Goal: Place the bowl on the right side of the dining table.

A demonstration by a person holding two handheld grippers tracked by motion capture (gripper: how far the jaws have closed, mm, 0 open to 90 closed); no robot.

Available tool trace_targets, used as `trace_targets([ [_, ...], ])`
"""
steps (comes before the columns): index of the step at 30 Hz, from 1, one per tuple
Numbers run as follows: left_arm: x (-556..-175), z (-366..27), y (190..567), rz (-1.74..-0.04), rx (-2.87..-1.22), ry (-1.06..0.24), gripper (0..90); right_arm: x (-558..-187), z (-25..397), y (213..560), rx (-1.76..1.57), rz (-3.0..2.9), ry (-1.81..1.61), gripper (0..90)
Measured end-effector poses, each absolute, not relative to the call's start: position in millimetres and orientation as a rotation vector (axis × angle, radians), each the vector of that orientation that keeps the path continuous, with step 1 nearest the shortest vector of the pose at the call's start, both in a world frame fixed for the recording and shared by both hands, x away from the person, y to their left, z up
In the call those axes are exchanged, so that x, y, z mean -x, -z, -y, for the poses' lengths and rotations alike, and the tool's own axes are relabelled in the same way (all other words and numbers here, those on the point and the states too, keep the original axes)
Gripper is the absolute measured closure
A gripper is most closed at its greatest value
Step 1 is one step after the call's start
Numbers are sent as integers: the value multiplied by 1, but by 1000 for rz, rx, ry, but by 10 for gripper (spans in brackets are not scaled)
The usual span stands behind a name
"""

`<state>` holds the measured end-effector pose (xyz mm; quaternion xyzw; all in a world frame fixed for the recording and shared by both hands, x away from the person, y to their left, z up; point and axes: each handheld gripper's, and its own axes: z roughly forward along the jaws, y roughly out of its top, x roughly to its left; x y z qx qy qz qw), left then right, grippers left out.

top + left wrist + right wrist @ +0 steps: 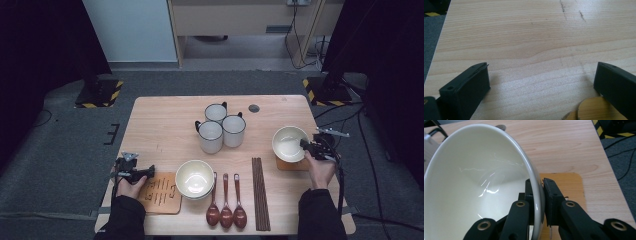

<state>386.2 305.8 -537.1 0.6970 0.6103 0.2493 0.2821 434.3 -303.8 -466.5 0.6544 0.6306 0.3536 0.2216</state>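
A white bowl (289,142) is tilted over a small wooden mat (295,164) at the table's right side. My right gripper (303,145) is shut on the bowl's rim. In the right gripper view the bowl (479,185) leans left, its rim pinched at my gripper (541,185), one jaw inside and one outside, with the mat (570,185) beneath. My left gripper (150,171) stands open at the front left, beside a slotted wooden mat (161,193). In the left gripper view its jaws (542,75) are wide apart over bare table, with the mat's corner (594,110) by the right jaw.
Three white mugs with black handles (220,127) cluster at the table's middle. Stacked white bowls (194,179) sit at the front, then three dark wooden spoons (226,210) and a bundle of dark chopsticks (260,192). A small round disc (254,108) lies at the back.
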Motion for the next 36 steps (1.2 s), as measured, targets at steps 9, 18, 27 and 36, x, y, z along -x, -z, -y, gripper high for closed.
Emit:
trace_targets([
  [9,-386,-306,537,-1635,-1867,-668,0,-442,312,475,-1844,-1752,-937,823],
  [18,-386,-306,537,-1635,-1867,-668,0,-447,312,482,-1872,-1785,-909,823],
  [27,-386,-306,537,-1635,-1867,-668,0,-448,312,485,-1891,-1792,-885,822],
  [36,-386,-306,537,-1635,-1867,-668,0,-448,315,488,-1901,-1784,-849,824],
])
